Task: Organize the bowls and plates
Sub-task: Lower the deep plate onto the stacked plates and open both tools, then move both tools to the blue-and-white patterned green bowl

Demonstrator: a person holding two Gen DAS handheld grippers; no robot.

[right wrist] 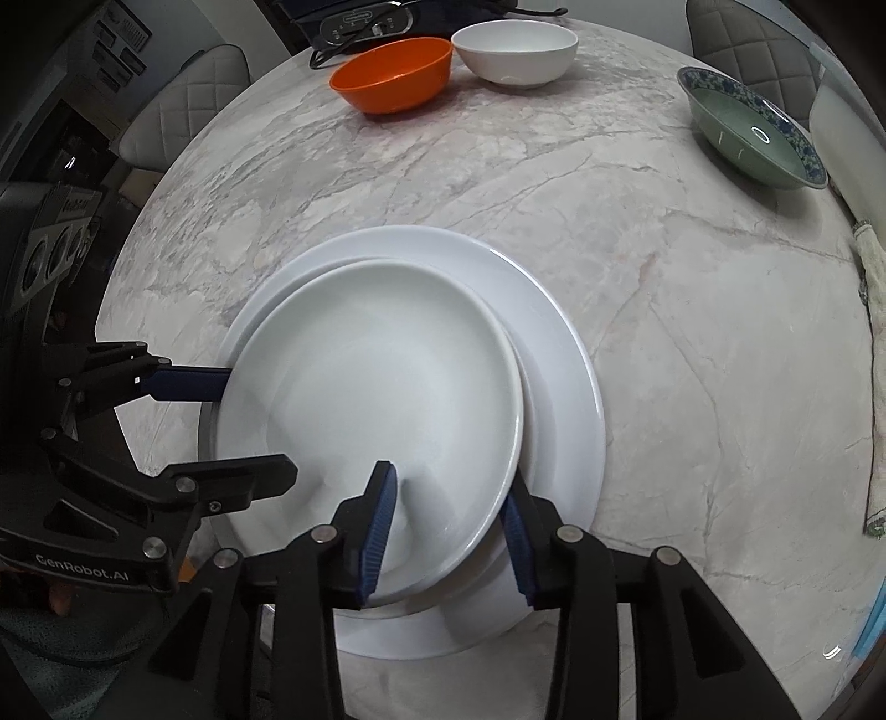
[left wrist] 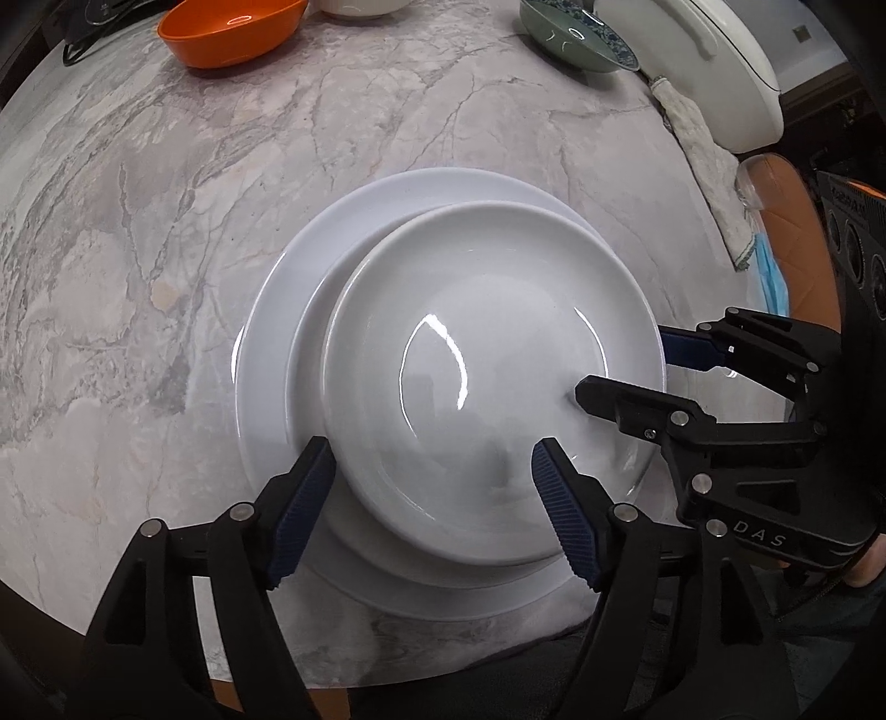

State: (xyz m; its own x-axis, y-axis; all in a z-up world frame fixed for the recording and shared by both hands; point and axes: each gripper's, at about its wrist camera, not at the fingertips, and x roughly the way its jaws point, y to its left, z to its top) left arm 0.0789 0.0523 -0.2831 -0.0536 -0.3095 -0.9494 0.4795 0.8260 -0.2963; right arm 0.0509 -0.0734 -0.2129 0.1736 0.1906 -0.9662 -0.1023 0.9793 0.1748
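Note:
A white deep plate [left wrist: 487,354] [right wrist: 376,399] rests off-centre on a larger flat white plate [left wrist: 288,310] [right wrist: 559,365] on the marble table. My left gripper [left wrist: 434,476] is open, its fingers straddling the deep plate's near rim, one outside and one over its inside. My right gripper [right wrist: 448,515] is also open around the deep plate's rim, one finger inside and one outside below the rim. Each gripper shows in the other's view: the right [left wrist: 626,371] and the left [right wrist: 260,426]. An orange bowl [left wrist: 232,27] [right wrist: 393,72], a white bowl [right wrist: 515,52] and a green patterned bowl [left wrist: 576,33] [right wrist: 753,127] stand at the far side.
A white cloth [left wrist: 709,166] [right wrist: 880,343] lies along the right edge of the table [left wrist: 138,221]. A large white lidded dish [left wrist: 709,66] stands at the far right. A dark appliance with a cable [right wrist: 365,22] sits behind the bowls. Padded chairs [right wrist: 183,105] surround the table.

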